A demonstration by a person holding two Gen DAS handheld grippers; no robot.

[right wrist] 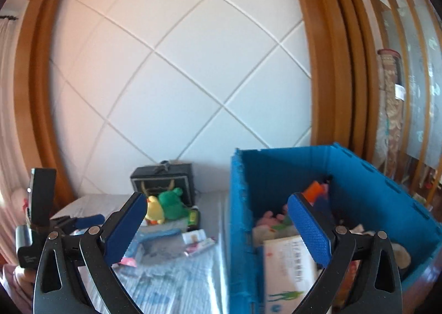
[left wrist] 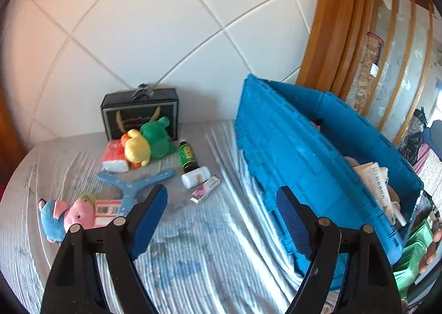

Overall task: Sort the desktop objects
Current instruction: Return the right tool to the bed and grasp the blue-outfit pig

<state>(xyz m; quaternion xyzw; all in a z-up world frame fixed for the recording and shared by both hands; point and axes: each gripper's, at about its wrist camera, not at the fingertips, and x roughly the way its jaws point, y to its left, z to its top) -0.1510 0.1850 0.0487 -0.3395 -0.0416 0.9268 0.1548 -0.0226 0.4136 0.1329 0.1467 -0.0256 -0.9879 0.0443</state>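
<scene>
A blue crate stands on the striped bed at the right and holds boxes and toys; in the right wrist view the crate shows a white box inside. Left of it lie a green and a yellow plush, a red packet, a green bottle, a white bottle, a small tube box, a blue hanger and a pink-blue plush. My left gripper is open and empty above the bed. My right gripper is open and empty by the crate's left wall.
A black gift box stands against the white padded headboard. Wooden frame and slats rise behind the crate. The left gripper's body shows at the left of the right wrist view.
</scene>
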